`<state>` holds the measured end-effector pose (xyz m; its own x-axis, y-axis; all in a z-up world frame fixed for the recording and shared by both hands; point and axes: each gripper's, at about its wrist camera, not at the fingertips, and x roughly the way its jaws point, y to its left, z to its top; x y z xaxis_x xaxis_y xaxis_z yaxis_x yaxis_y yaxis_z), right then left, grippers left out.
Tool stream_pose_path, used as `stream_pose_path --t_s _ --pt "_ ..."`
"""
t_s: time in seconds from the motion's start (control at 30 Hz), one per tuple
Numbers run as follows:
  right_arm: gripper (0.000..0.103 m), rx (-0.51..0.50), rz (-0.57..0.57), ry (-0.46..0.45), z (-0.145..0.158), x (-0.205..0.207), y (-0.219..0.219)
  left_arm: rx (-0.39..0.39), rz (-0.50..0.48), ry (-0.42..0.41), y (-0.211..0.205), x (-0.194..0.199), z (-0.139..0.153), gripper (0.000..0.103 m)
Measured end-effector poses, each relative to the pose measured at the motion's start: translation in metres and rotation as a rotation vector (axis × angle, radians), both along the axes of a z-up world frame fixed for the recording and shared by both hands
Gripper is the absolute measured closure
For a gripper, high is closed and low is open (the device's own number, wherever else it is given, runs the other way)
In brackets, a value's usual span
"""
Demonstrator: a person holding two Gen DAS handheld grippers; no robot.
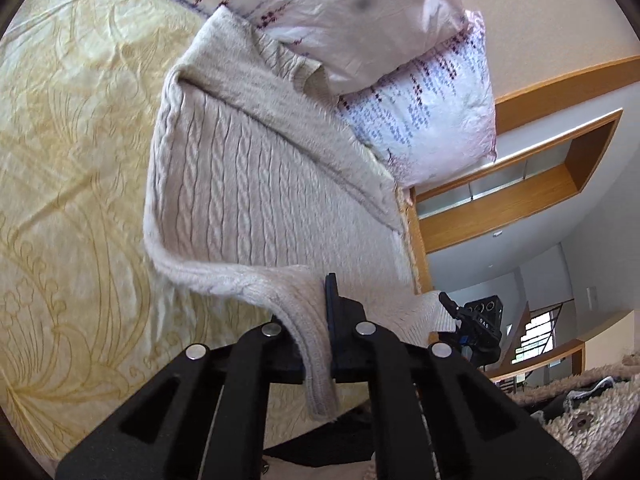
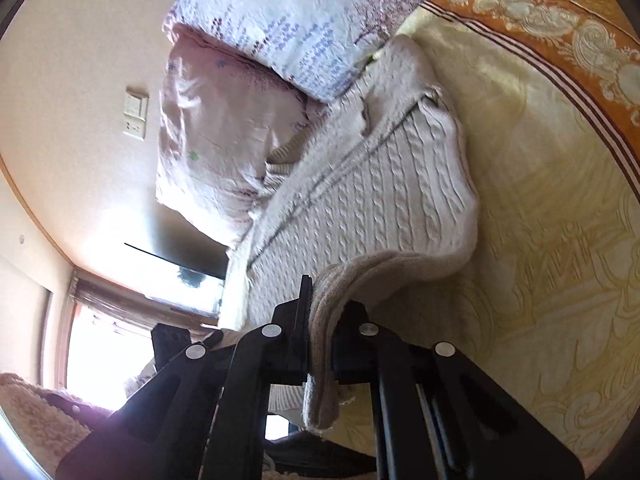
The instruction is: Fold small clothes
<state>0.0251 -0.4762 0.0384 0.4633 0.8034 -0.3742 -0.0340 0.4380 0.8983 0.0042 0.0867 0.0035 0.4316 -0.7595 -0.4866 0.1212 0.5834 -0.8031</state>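
Cream cable-knit sweater [image 1: 256, 184] is lying on the yellow bed [image 1: 72, 200] against floral pillows [image 1: 420, 116], both left tongs [image 1: 316, 320] and right tongs [image 2: 324, 320] clenching its ribbed hem.

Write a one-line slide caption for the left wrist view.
Left gripper shut on the ribbed hem of a cream cable-knit sweater spread over a yellow floral bedspread.

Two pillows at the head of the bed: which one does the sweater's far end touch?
The pink satin pillow: the cable-knit sweater runs up against its edge. The white pillow with purple print lies beside the sweater.
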Motion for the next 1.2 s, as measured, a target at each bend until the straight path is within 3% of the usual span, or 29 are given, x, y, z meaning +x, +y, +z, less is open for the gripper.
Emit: stream_pose_path --t_s 0.13,0.2,0.47,0.67,0.83,1.07,1.2 --pt "0.095 0.117 -0.078 -0.063 0.008 0.025 -0.001 -0.121 0.115 -0.062 0.020 0.022 0.013 0.097" --pt "0.095 0.165 -0.106 -0.080 0.009 0.039 -0.002 -0.146 0.148 -0.076 0.025 0.036 0.017 0.097" --pt "0.095 0.178 -0.108 -0.129 0.019 0.083 0.007 -0.132 0.157 -0.123 0.015 0.089 0.036 0.097" --pt "0.095 0.180 -0.123 -0.115 0.015 0.115 0.004 -0.136 0.189 -0.107 0.019 0.128 0.034 0.097" --pt "0.095 0.132 -0.138 -0.075 0.005 0.162 0.008 -0.077 0.228 -0.083 0.015 0.171 0.027 0.097" --pt "0.095 0.032 -0.164 0.106 -0.044 0.214 0.021 0.022 0.265 0.033 0.004 0.223 -0.009 0.097" --pt "0.095 0.008 -0.205 0.173 -0.060 0.226 0.018 0.030 0.292 0.074 0.005 0.237 -0.022 0.097"
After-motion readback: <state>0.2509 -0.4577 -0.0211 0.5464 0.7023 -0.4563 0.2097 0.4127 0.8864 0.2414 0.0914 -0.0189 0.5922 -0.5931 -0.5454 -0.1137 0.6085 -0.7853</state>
